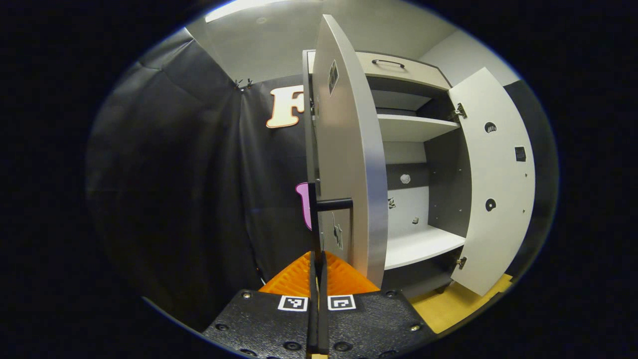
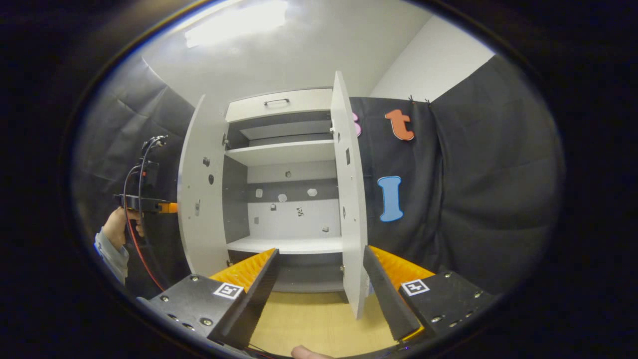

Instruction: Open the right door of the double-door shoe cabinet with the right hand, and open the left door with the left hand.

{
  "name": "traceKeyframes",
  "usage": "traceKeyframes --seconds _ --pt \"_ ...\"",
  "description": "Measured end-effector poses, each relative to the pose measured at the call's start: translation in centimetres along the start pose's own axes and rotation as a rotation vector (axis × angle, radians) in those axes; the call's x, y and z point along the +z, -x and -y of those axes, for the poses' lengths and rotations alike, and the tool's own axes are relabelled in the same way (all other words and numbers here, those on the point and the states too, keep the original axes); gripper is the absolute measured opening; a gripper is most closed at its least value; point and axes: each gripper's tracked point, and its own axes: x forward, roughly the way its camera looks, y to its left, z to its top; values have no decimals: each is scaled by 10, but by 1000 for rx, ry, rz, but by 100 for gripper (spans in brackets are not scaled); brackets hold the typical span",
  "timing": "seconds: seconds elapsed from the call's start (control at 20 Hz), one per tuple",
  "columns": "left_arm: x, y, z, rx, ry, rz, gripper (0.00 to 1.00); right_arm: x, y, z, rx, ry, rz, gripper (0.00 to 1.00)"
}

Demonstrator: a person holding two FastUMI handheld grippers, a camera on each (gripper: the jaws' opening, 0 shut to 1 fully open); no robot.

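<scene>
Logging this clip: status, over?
Left gripper shut on left door's handle. Right gripper open, clear of right door. Both doors open. Nothing blocking.

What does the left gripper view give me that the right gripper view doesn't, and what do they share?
Left gripper view: the left claw shut on the left door's black handle, seen edge-on.

Right gripper view: the right claw open, off the right door, plus the hand holding the other tool beside the left door.

Both: both doors swung open, bare shelves, top drawer.

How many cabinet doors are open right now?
2: the left door swung out beside the left claw, the right door swung out ahead of the right claw.
</scene>
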Motion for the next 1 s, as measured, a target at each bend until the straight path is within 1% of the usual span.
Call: traceKeyframes --seconds 0.1,0.15,0.2,0.25,0.3,0.45,0.6,0.7,0.75,0.8,0.85,0.9,0.95,1.0 --pt "-1 -2 -12 -3 32 3 0 -3 -4 -4 5 -4 -7 99" --pt "-1 -2 -12 -19 45 9 0 -5 -5 -7 8 -2 -12 99" --pt "-1 -2 -15 -27 51 7 2 -7 -6 -9 10 1 -16 99" --pt "-2 -2 -17 -37 60 8 0 -7 -7 -10 12 4 -20 99" --pt "-1 -2 -16 -41 64 7 0 -9 -8 -12 16 5 -22 99" --pt "-3 -1 -16 -33 53 1 1 -12 -10 -16 27 12 -30 99" --pt "-3 1 -16 -37 63 -2 1 -17 -14 -18 27 15 -44 99" --pt "-4 0 -22 -11 65 4 4 -22 -18 -17 25 11 -55 99" --pt "-4 6 -26 8 68 10 13 -23 -18 -17 22 12 -59 99" --pt "-3 9 -28 19 75 15 17 -24 -18 -18 19 13 -63 99" --pt "-3 13 -31 38 83 24 24 -24 -18 -18 17 15 -66 95" --pt "-3 16 -34 57 94 30 31 -25 -19 -19 16 15 -68 95" --pt "-2 20 -35 67 96 35 46 -24 -19 -20 16 15 -69 95" --pt "-3 26 -33 75 90 43 51 -24 -19 -20 16 14 -71 95"
